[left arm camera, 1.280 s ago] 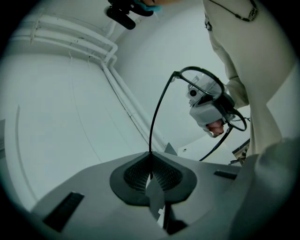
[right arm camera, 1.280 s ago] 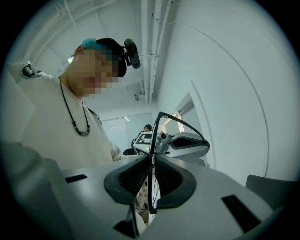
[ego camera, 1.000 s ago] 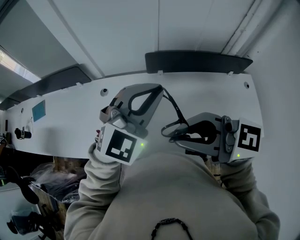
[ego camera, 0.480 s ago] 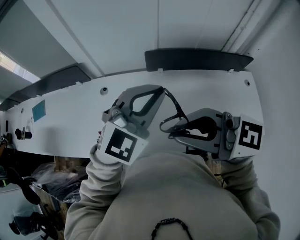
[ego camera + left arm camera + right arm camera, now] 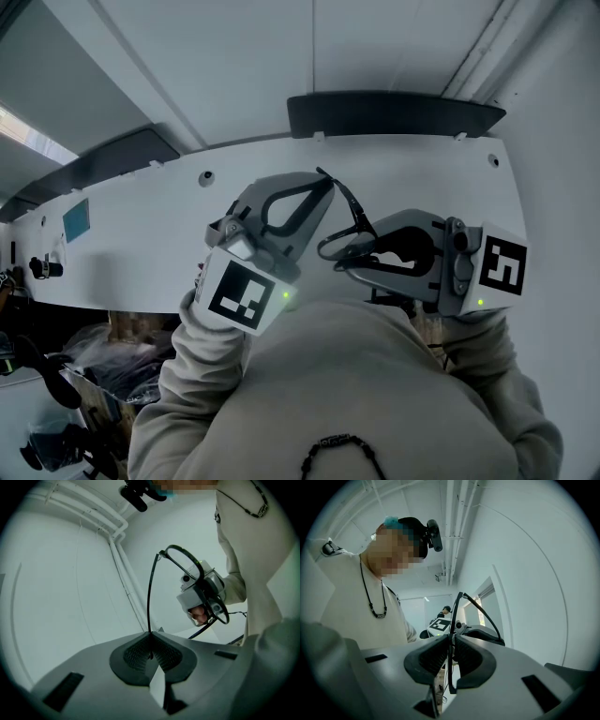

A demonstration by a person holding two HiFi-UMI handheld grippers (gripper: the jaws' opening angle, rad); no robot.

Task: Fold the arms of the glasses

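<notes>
Thin black glasses [image 5: 342,225] hang in the air between my two grippers, in front of my chest. My left gripper [image 5: 322,183] is shut on the tip of one arm [image 5: 149,597]. That arm rises from the jaws to the hinge by the rim [image 5: 187,569]. My right gripper [image 5: 345,262] is shut on the front frame [image 5: 451,634], which stands edge-on between its pads. In the right gripper view the arm [image 5: 485,613] runs away toward the left gripper [image 5: 473,632]. Seen from the left gripper view, the right gripper [image 5: 201,597] sits behind the rim.
A long white panel [image 5: 141,234] runs behind the grippers, with a dark shelf [image 5: 394,117] above it. My grey sweater [image 5: 366,394] fills the lower middle. Dark clutter [image 5: 56,375] lies at the lower left. A second person [image 5: 445,610] stands far off.
The left gripper has shifted slightly and rolled a little with the arm tip in it. The right gripper keeps the frame still.
</notes>
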